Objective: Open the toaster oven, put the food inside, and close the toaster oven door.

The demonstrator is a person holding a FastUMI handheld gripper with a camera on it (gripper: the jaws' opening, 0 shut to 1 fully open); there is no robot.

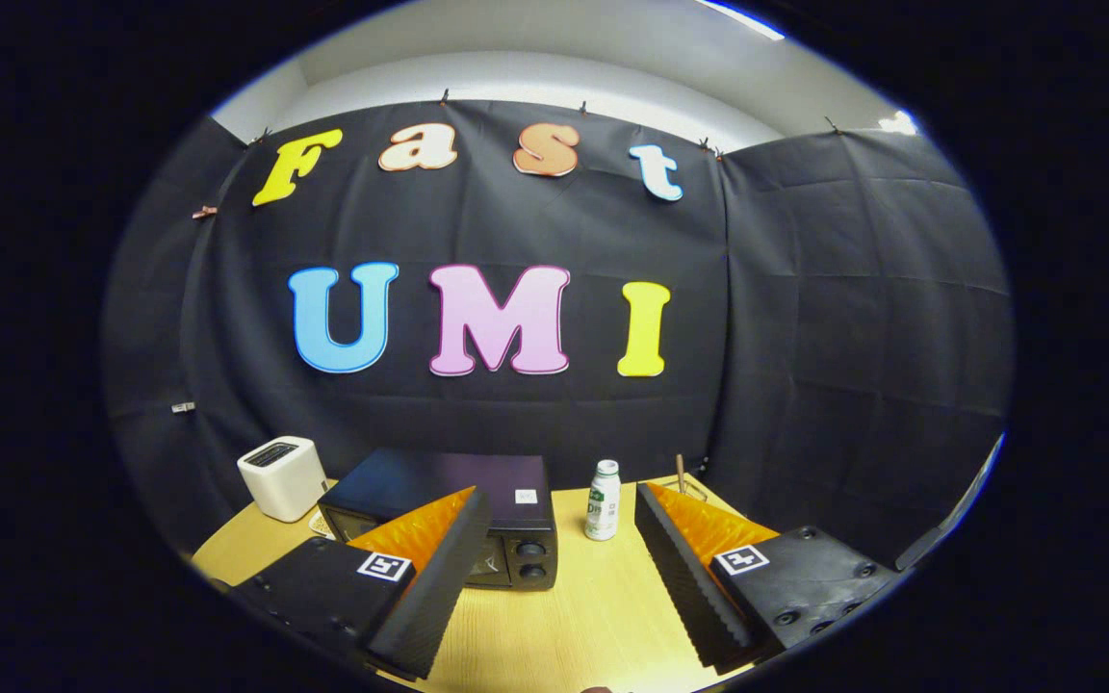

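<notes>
A dark toaster oven [477,500] stands on the wooden table [574,606], partly behind the left finger, with its two knobs [530,560] showing at its right front. Its door looks closed, though the finger hides most of it. My gripper [562,525] is open and held above the table, its two fingers wide apart with nothing between them. The oven lies just ahead of the left finger. I cannot pick out the food from here.
A white toaster [282,476] sits left of the oven near the table's back corner. A small white bottle with a green label [603,500] stands right of the oven, between the fingers and beyond them. A thin brown stick-like thing [681,474] rises at the back right.
</notes>
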